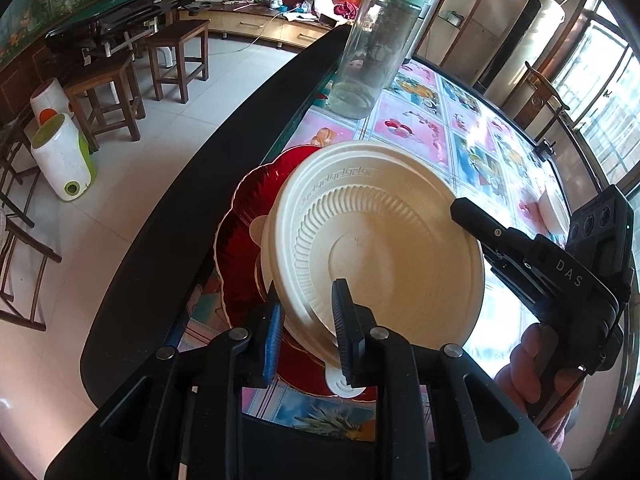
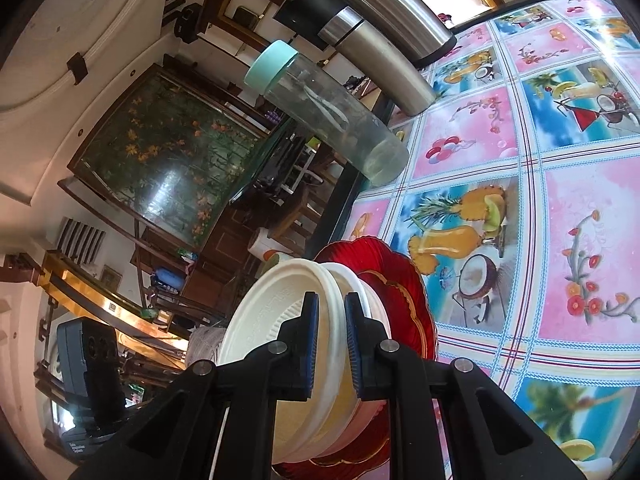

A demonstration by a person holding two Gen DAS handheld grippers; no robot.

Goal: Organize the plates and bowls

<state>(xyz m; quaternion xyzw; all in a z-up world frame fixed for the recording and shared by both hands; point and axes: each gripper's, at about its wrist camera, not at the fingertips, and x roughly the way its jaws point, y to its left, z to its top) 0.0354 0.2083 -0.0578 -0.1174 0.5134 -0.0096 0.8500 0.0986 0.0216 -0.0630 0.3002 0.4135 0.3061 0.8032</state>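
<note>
Bowls are the thing here: a white stack, maybe two or three nested, tipped a bit over the red plate near the table's dark edge. My left gripper has its fingers pinched on the near rim of the top bowl, one finger inside, one outside. My right gripper is clamped on the rim too, from the other side, blue pads squeezing the white lip. I can't tell if the stack's base is touching the plate or just above it.

To do this bit well, I'd say lower both sides evenly so the stack settles flat and centred on the red plate, and don't let one hand lead or the thin rims will flex and pop out. Keep it clear of the edge. That clear bottle and the steel flask stand further back, well apart, so no worries there. Let go one side at a time once it sits level.
</note>
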